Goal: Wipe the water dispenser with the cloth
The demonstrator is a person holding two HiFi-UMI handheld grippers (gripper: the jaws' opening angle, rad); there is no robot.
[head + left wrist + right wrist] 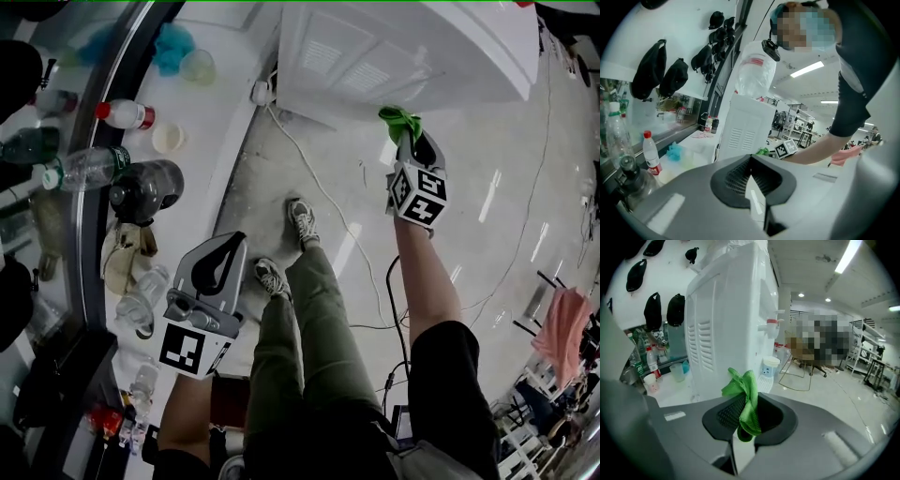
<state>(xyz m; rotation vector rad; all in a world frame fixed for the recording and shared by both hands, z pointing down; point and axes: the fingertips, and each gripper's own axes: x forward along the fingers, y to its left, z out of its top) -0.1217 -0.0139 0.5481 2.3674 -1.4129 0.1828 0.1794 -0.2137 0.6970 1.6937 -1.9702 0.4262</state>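
The white water dispenser (403, 56) stands at the top of the head view, its vented back panel facing me. My right gripper (405, 141) is shut on a crumpled green cloth (398, 120), which is held up against the dispenser's lower edge. In the right gripper view the cloth (740, 387) sticks out of the jaws of the right gripper (745, 401), just in front of the dispenser (731, 324). My left gripper (220, 267) hangs low at the left, away from the dispenser, shut and empty. In its own view the left gripper (751, 161) points at the dispenser (745, 131).
A white counter (211, 122) at the left carries bottles (127, 114), cups (169, 138) and a blue cloth (173, 45). A power cable (319, 192) trails across the floor from a plug. The person's legs and shoes (302, 220) are below. A pink cloth (562, 333) hangs at the right.
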